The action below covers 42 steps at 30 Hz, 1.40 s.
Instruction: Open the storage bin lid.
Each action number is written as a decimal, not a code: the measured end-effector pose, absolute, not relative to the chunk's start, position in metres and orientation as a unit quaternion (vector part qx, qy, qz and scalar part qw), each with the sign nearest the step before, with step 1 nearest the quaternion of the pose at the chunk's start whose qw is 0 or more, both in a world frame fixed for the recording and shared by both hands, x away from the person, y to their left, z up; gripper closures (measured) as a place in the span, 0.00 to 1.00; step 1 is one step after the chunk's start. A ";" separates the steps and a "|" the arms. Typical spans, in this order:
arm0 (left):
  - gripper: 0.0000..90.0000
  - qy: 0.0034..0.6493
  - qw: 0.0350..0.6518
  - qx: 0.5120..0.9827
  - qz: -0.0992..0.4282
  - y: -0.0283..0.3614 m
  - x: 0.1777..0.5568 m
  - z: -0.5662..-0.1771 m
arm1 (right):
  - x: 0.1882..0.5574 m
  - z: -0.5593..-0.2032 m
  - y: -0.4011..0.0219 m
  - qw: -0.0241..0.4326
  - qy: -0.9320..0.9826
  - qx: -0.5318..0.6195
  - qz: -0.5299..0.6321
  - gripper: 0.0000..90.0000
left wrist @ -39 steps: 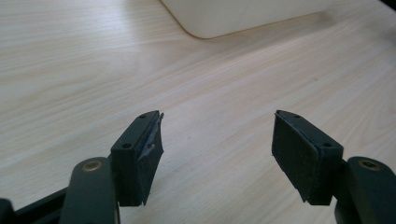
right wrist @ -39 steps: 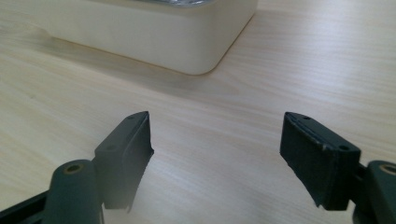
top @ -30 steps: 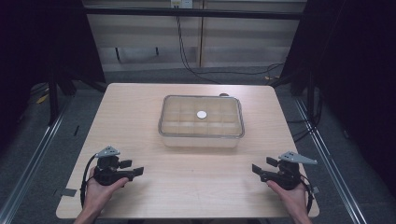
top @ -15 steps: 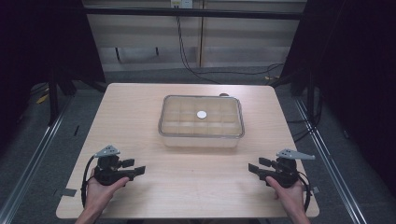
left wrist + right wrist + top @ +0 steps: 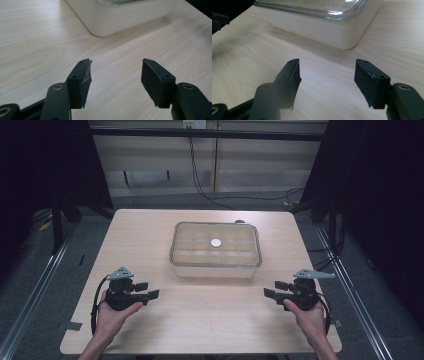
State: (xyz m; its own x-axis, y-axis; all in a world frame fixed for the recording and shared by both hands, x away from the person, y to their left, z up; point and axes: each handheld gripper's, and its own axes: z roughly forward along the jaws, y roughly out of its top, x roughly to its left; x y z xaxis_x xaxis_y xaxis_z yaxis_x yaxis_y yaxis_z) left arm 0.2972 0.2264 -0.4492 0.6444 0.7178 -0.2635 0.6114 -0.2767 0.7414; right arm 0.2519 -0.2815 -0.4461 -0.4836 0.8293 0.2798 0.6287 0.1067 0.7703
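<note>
Clear lidded box point(image 5: 216, 251) sits mid-table, toward the far edge, long axis running left to right, flat and upright. Small white disc point(image 5: 216, 242) on its lid centre. Left gripper point(image 5: 151, 290) near-left, jaws spread and just closing further on nothing. Right gripper point(image 5: 270, 289) near-right, jaws spread, just opening slightly, empty. Both point inward over the wooden table point(image 5: 210, 320).

Quick count of what's in front of me: one wooden table point(image 5: 150, 245), one clear lidded box point(image 5: 216, 251) sitting on it, with one small white round thing point(image 5: 216, 242) on or under its lid, can't tell which. Two grippers, my left one point(image 5: 148, 290) and my right one point(image 5: 272, 289). Two jaws on each, so four.
</note>
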 end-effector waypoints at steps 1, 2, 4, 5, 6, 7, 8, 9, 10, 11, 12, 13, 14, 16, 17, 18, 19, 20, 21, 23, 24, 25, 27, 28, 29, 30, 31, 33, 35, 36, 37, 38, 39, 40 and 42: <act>0.45 0.417 0.432 0.797 0.064 0.225 0.299 -0.448 | 0.254 -0.444 -0.280 0.117 0.736 0.493 0.449 0.39; 0.45 0.418 0.433 0.796 0.068 0.224 0.301 -0.447 | 0.255 -0.442 -0.280 0.114 0.736 0.494 0.449 0.39; 0.45 0.417 0.433 0.796 0.070 0.224 0.303 -0.446 | 0.258 -0.441 -0.279 0.116 0.735 0.492 0.453 0.38; 0.45 0.413 0.442 0.793 0.069 0.222 0.306 -0.444 | 0.264 -0.438 -0.280 0.117 0.733 0.492 0.455 0.37; 0.45 0.413 0.442 0.793 0.069 0.222 0.306 -0.444 | 0.264 -0.438 -0.280 0.117 0.733 0.492 0.455 0.37; 0.45 0.408 0.441 0.797 0.065 0.220 0.308 -0.444 | 0.269 -0.436 -0.281 0.105 0.725 0.495 0.468 0.38; 0.44 0.408 0.441 0.797 0.065 0.220 0.308 -0.444 | 0.272 -0.435 -0.281 0.102 0.721 0.494 0.475 0.38; 0.43 0.407 0.433 0.801 0.069 0.218 0.308 -0.444 | 0.274 -0.434 -0.280 0.105 0.719 0.494 0.478 0.38; 0.43 0.405 0.432 0.803 0.068 0.218 0.309 -0.443 | 0.276 -0.433 -0.279 0.106 0.719 0.493 0.479 0.38; 0.43 0.403 0.431 0.805 0.065 0.218 0.310 -0.442 | 0.278 -0.432 -0.278 0.106 0.721 0.491 0.477 0.38; 0.42 0.402 0.430 0.806 0.068 0.219 0.311 -0.441 | 0.280 -0.431 -0.277 0.105 0.725 0.487 0.475 0.38; 0.41 0.408 0.431 0.802 0.064 0.219 0.313 -0.440 | 0.282 -0.430 -0.276 0.106 0.727 0.486 0.474 0.38; 0.41 0.412 0.438 0.797 0.063 0.219 0.315 -0.438 | 0.284 -0.429 -0.275 0.107 0.727 0.486 0.473 0.38; 0.41 0.415 0.439 0.794 0.067 0.218 0.320 -0.433 | 0.289 -0.427 -0.275 0.105 0.728 0.486 0.472 0.38; 0.41 0.414 0.440 0.793 0.071 0.216 0.321 -0.431 | 0.291 -0.426 -0.275 0.104 0.728 0.486 0.473 0.38; 0.40 0.414 0.440 0.793 0.071 0.216 0.321 -0.431 | 0.293 -0.425 -0.275 0.104 0.728 0.487 0.472 0.38; 0.40 0.408 0.450 0.791 0.069 0.213 0.324 -0.425 | 0.295 -0.424 -0.276 0.101 0.728 0.486 0.474 0.38; 0.40 0.407 0.450 0.792 0.073 0.212 0.325 -0.422 | 0.297 -0.423 -0.276 0.098 0.728 0.486 0.473 0.38; 0.40 0.406 0.451 0.792 0.076 0.210 0.327 -0.420 | 0.299 -0.422 -0.276 0.097 0.729 0.486 0.471 0.38; 0.40 0.406 0.453 0.790 0.074 0.208 0.330 -0.418 | 0.302 -0.421 -0.277 0.094 0.732 0.485 0.469 0.38; 0.40 0.406 0.453 0.790 0.074 0.208 0.330 -0.418 | 0.302 -0.421 -0.277 0.094 0.732 0.485 0.469 0.38; 0.40 0.413 0.448 0.789 0.079 0.204 0.334 -0.417 | 0.306 -0.420 -0.278 0.093 0.733 0.484 0.469 0.38; 0.43 0.412 0.440 0.794 0.084 0.201 0.338 -0.417 | 0.310 -0.420 -0.279 0.086 0.733 0.487 0.468 0.38; 0.43 0.410 0.440 0.795 0.083 0.200 0.340 -0.416 | 0.312 -0.420 -0.279 0.086 0.734 0.487 0.465 0.38; 0.44 0.412 0.438 0.794 0.087 0.199 0.342 -0.416 | 0.314 -0.420 -0.278 0.084 0.737 0.485 0.464 0.38; 0.44 0.415 0.439 0.792 0.087 0.198 0.343 -0.416 | 0.315 -0.419 -0.278 0.082 0.738 0.484 0.462 0.38; 0.44 0.417 0.440 0.791 0.087 0.197 0.345 -0.416 | 0.317 -0.418 -0.278 0.085 0.739 0.483 0.461 0.38; 0.44 0.416 0.438 0.792 0.085 0.197 0.349 -0.416 | 0.320 -0.417 -0.277 0.088 0.738 0.484 0.462 0.38; 0.43 0.423 0.438 0.788 0.086 0.196 0.354 -0.416 | 0.323 -0.416 -0.275 0.104 0.742 0.485 0.451 0.38; 0.43 0.423 0.438 0.788 0.086 0.196 0.354 -0.416 | 0.324 -0.416 -0.275 0.105 0.742 0.486 0.450 0.38; 0.43 0.427 0.438 0.787 0.082 0.196 0.360 -0.417 | 0.326 -0.416 -0.275 0.103 0.740 0.489 0.450 0.38; 0.43 0.428 0.434 0.788 0.082 0.196 0.363 -0.417 | 0.328 -0.416 -0.274 0.104 0.742 0.488 0.448 0.38; 0.43 0.429 0.434 0.788 0.080 0.195 0.365 -0.418 | 0.330 -0.415 -0.273 0.103 0.744 0.489 0.445 0.38; 0.43 0.429 0.434 0.788 0.080 0.195 0.365 -0.418 | 0.330 -0.415 -0.273 0.103 0.744 0.489 0.445 0.38; 0.43 0.429 0.429 0.791 0.082 0.194 0.372 -0.417 | 0.336 -0.414 -0.272 0.099 0.746 0.488 0.443 0.38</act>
